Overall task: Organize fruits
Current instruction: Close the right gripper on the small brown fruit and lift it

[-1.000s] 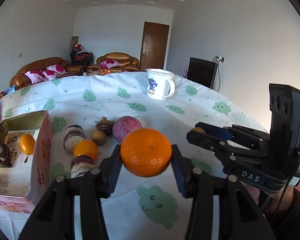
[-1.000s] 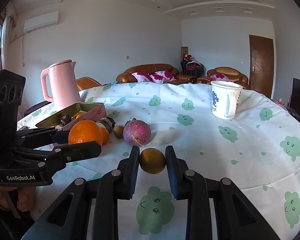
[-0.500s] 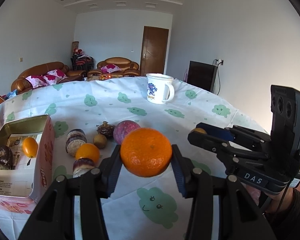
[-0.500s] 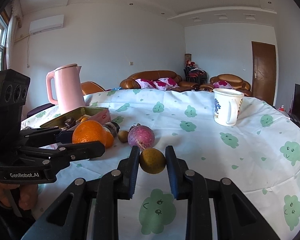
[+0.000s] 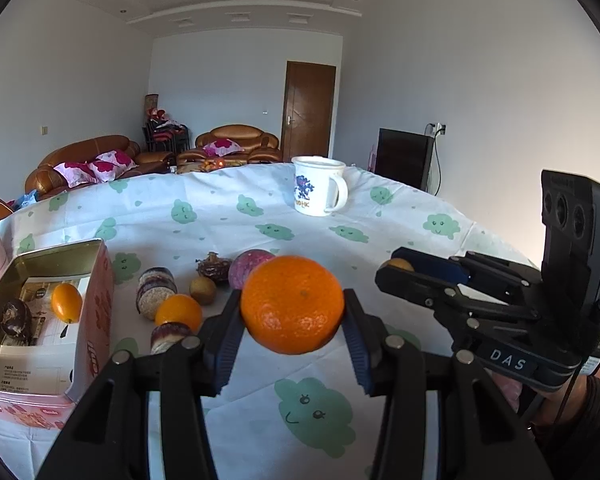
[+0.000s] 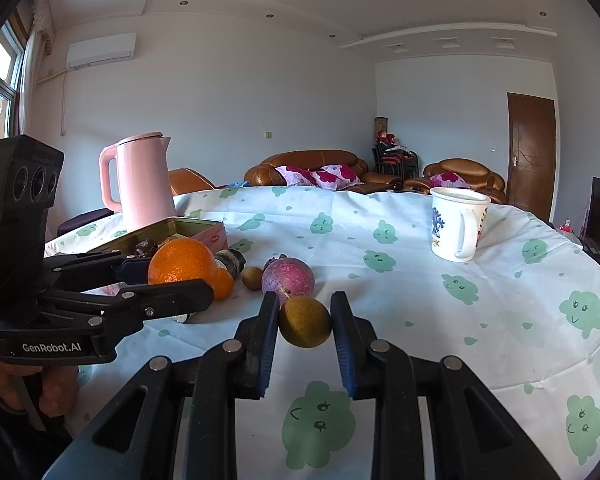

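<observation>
Above tablecloth (image 5: 236, 216), one orange (image 5: 292, 304), one brown fruit (image 6: 305, 321)

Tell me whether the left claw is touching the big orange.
Touching. In the left wrist view both pads of the left claw press against the sides of the big orange, holding it clear above the tablecloth.

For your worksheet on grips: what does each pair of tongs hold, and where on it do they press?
Left tongs clamp the large orange at its two opposite sides. Right tongs clamp a small brownish-yellow fruit, also at its sides.
</observation>
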